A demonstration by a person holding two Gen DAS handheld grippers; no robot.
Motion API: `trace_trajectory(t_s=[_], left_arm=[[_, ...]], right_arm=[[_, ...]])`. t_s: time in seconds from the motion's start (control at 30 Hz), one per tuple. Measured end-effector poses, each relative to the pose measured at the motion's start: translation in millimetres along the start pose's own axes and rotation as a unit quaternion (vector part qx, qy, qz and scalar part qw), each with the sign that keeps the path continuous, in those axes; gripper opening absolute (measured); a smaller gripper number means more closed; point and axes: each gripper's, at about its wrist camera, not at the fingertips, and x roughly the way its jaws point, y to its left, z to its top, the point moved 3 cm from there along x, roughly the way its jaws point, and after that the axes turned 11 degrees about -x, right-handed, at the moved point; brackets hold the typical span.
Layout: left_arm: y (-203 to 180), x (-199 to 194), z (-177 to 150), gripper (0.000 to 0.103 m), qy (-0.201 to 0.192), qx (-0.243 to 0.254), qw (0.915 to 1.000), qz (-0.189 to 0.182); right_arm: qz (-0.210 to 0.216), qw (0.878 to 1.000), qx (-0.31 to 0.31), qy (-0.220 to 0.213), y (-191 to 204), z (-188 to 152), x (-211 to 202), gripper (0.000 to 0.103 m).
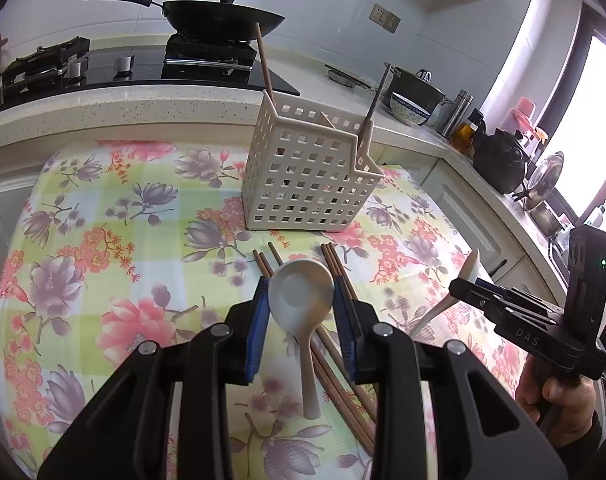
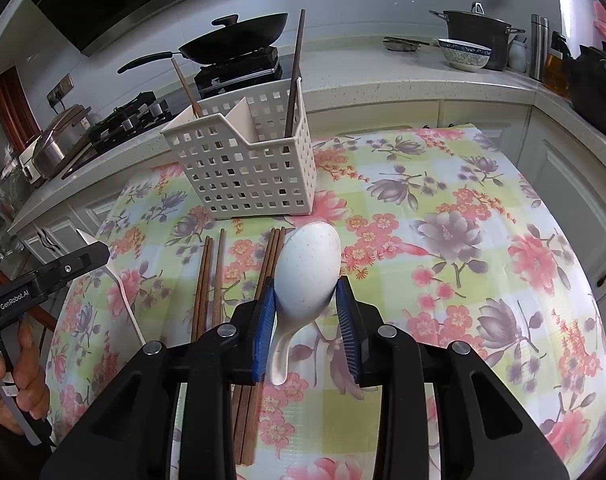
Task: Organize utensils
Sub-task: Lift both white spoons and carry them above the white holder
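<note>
Nearest in the left wrist view, the left gripper point(image 1: 301, 284) has its blue pads point(image 1: 259, 328) closed against both sides of the bowl of a plain spoon point(image 1: 308, 360). The spoon's hollow faces up and its handle runs back over loose chopsticks point(image 1: 337, 268). I cannot tell whether this spoon is lifted or resting on them. In the right wrist view the right gripper point(image 2: 305, 282) is narrowed the same way on a speckled spoon point(image 2: 307, 264), bowl face down, with the handle hanging toward the camera clear of the table. Under both lies a table point(image 2: 463, 220) covered by a glossy checked cloth with pink and purple flowers. More chopsticks lie on it in loose bundles, pointing away toward the basket point(image 2: 243, 172). That white basket with square holes stands upright at the far middle of the cloth, split by a slanted divider. A brown stick point(image 2: 185, 84) leans in the far corner of its left compartment, and a dark stick point(image 2: 295, 72) stands in the right one. Beyond the table runs a speckled counter point(image 1: 143, 100) carrying a black hob with a lidded wok point(image 1: 223, 16). To the far right are a patterned bowl point(image 2: 463, 54), a dark pot point(image 2: 479, 32), bottles and a black kettle point(image 1: 499, 160) beside a bright window.
</note>
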Motion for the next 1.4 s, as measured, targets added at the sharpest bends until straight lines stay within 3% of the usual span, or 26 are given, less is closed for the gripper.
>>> trace_trajectory(t_s=[0.47,0.67,0.93,1.2,1.4], left_arm=[[-10,-10,17,0.030,-0.018,0.012,0.9997,-0.008],[-34,-29,57,0.030,-0.056,0.035,0.9976,-0.019],[-70,-46,145,0.030,-0.136,0.045,0.9892,-0.030],[-78,-4,199,0.030,-0.181,0.035,0.9828,0.014],[-61,39,196,0.030,-0.171,0.023,0.9841,0.044]], right_arm=[[-0.005,1.000,-0.008,-0.018,0,18,-13,0.031],[-0.005,0.998,-0.027,-0.055,-1,67,-33,0.031],[-0.021,0.992,-0.043,-0.114,-6,154,-43,0.031],[-0.037,0.991,-0.040,-0.124,-13,197,-1,0.031],[-0.036,0.994,-0.035,-0.092,-16,195,42,0.031]])
